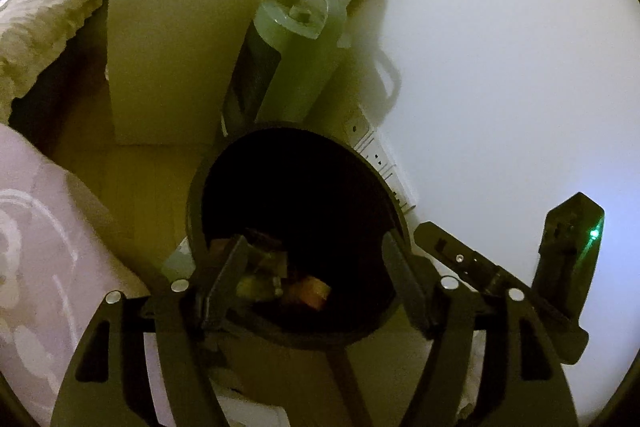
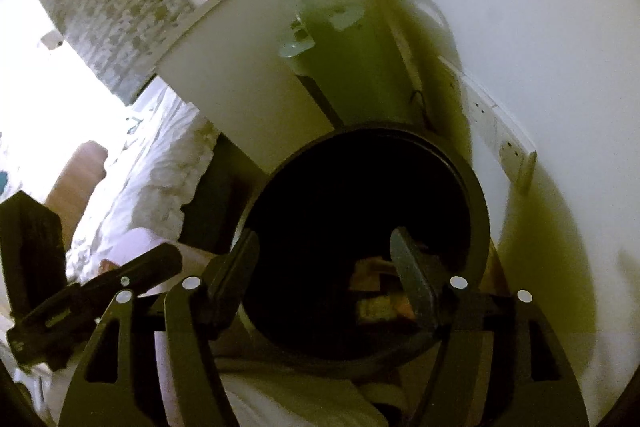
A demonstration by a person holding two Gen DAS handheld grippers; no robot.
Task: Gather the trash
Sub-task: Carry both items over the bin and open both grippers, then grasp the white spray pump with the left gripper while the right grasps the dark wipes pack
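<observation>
You are holding both tongs, left [image 1: 314,247] and right [image 2: 324,247], spread wide and gripping nothing, over a black bin [image 1: 198,195] standing on the floor [image 1: 136,179] by a white wall [image 1: 500,67]. Trash [image 1: 308,289] is lying inside (dim, indistinct). A white cabinet [image 1: 172,39] and bed [image 1: 44,7] are sitting nearby.

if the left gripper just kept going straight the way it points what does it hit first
Probably the trash lying at the bottom of the black bin: the open left gripper points down into its mouth. Depth is hard to judge.
</observation>
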